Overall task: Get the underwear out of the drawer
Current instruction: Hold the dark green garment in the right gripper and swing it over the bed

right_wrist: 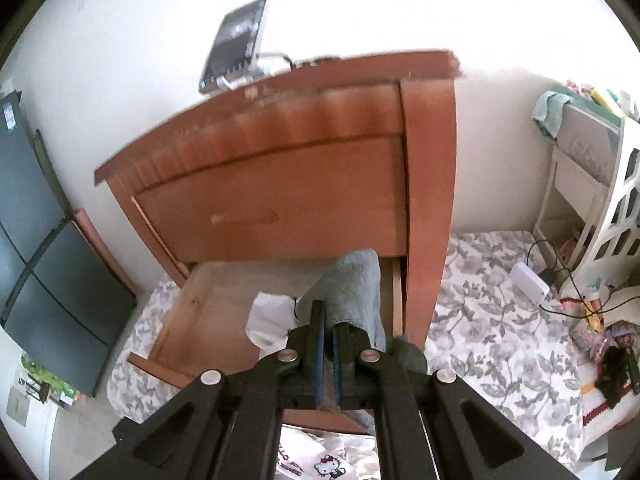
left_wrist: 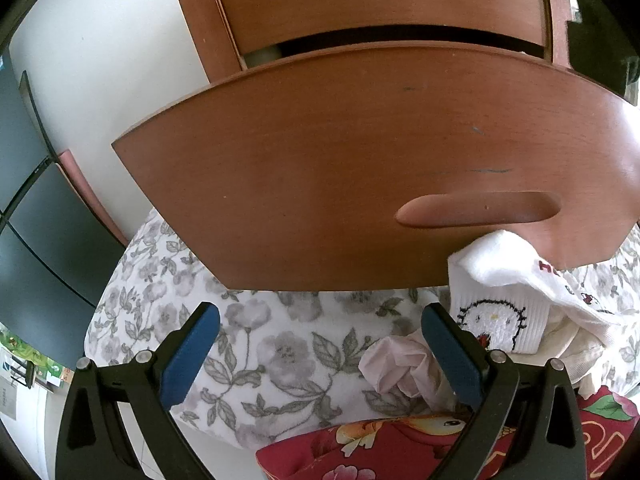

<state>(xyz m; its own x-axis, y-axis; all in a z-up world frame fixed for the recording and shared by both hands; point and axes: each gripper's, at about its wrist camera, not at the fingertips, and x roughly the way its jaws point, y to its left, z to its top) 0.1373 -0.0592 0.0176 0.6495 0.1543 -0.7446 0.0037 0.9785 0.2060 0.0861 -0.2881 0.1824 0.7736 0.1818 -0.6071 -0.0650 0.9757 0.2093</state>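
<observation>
Right hand-held gripper (right_wrist: 327,322) pinches soft grey ribbed underwear (right_wrist: 352,288).

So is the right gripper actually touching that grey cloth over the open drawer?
Touching. The right wrist view shows the right gripper with its jaws shut and the grey cloth pinched between the pads, above the open drawer.

The pulled-out brown wooden drawer (right_wrist: 208,312) is lying open from above with bare floor on its left half, while a crumpled white cloth (right_wrist: 268,320) and a hanging grey knitted garment (right_wrist: 352,288) are crowding its right side beside the cabinet's upright wooden post (right_wrist: 428,200).
</observation>
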